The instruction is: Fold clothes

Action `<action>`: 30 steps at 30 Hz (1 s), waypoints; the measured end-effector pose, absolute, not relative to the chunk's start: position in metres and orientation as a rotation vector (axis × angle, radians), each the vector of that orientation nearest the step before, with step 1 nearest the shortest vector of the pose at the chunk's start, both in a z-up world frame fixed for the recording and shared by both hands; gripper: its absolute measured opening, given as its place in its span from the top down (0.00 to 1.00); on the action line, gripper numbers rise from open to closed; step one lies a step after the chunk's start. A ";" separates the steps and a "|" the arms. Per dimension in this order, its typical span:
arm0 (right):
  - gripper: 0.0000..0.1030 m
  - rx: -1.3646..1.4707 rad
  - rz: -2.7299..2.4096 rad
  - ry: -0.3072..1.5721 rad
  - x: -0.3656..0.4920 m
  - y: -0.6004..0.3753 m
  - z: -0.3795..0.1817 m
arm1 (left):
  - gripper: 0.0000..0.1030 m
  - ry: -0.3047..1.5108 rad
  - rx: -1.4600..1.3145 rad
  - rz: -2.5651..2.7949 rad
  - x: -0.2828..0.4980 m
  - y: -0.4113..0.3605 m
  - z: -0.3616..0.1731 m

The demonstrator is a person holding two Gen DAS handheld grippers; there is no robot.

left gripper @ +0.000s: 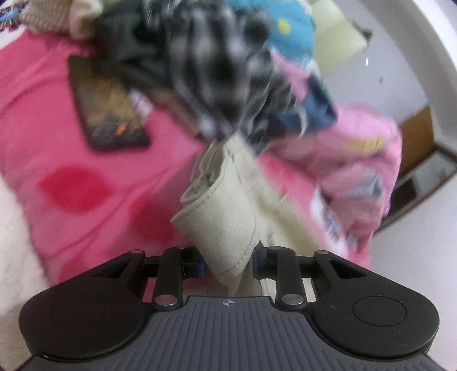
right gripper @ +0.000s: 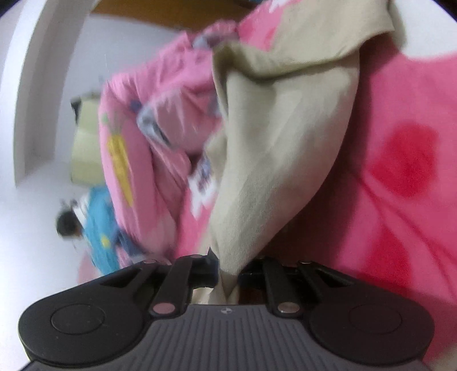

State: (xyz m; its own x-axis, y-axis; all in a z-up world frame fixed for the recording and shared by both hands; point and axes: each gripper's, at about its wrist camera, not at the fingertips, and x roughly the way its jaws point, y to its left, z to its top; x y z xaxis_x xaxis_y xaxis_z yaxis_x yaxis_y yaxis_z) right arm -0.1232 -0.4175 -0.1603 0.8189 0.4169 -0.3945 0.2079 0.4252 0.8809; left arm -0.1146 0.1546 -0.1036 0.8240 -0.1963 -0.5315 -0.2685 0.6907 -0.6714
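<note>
We have beige garment (left gripper: pixel 225 217) pinched in both: left gripper (left gripper: pixel 228 264) clamped on hemmed edge, right gripper (right gripper: pixel 228 275) clamped on bunched fabric; cloth runs ahead of jaws, above pink bedcover (left gripper: pixel 57 120)
Step, we judge: lifting garment clear of clothes pile (left gripper: pixel 200 57)
Next: spread flat, keep both grips firm

Count of items in view, both cameras.

Grippers: two, the left gripper (left gripper: pixel 228 264) and the right gripper (right gripper: pixel 228 274).

Beige garment (left gripper: pixel 225 217): one.

Pink sheet (left gripper: pixel 42 114) with red blotches: one.

Phone (left gripper: pixel 107 105): one, on the sheet.

Heaped clothing behind: one black-and-white checked piece (left gripper: pixel 205 65), one blue piece (left gripper: pixel 285 25) with a yellow dot, one pink piece (left gripper: pixel 362 159) with a yellow print. Blur prevents a firmer count of the heap.

Knitted item (left gripper: pixel 48 14) at the far corner: one.
</note>
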 end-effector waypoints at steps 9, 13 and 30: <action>0.35 0.633 -0.017 0.652 -0.171 -0.414 -0.088 | 0.42 0.670 -0.730 -0.035 -0.130 0.170 -0.101; 0.33 0.464 -0.020 0.548 -0.187 -0.387 -0.051 | 0.29 0.645 -0.592 0.044 -0.159 0.178 -0.083; 0.37 -0.259 0.667 0.626 0.004 -0.086 -0.071 | 0.48 0.574 -0.519 -0.092 -0.117 0.175 -0.088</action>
State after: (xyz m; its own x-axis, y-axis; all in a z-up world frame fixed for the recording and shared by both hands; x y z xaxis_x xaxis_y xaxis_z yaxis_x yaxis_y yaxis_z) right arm 0.0036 -0.0862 -0.0709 0.6123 0.4958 -0.6159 -0.6460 0.7628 -0.0281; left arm -0.1167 0.1746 -0.0877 0.8397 -0.2245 -0.4945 -0.0586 0.8678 -0.4934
